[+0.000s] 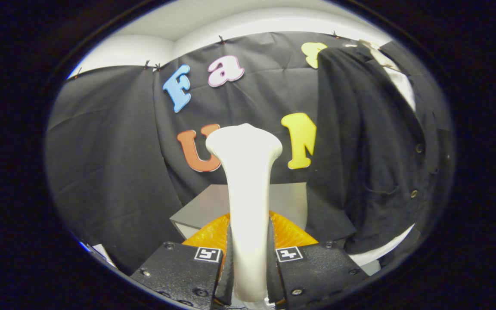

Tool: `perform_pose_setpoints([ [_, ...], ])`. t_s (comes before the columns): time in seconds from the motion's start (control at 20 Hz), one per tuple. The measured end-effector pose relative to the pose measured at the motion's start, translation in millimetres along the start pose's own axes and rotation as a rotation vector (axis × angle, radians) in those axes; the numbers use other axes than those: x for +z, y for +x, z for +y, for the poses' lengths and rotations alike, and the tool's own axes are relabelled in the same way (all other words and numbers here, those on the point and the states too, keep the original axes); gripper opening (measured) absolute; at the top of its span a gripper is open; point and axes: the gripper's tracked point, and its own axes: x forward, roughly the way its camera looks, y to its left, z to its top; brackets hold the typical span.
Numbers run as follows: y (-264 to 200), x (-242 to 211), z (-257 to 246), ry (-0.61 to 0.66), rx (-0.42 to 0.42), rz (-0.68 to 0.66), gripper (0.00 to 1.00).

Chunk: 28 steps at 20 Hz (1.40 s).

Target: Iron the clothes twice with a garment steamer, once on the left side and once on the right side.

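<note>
Both fingers of the hand-held gripper [248,275] clamp the steamer [246,189] upright, its head facing the cloth wall, so swing it right onto the hanging shirt [368,146] and glide down steadily.

The garment steamer [248,202] stands upright between the gripper's [248,275] fingers, both pressing it. The clothes [373,142] hang beyond, to its right.
</note>
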Motion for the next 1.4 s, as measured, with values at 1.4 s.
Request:
perform_pose_setpoints([
  [1.4,-92.6,107.4,-249.8,0.021,-0.398,-0.183,0.33],
])
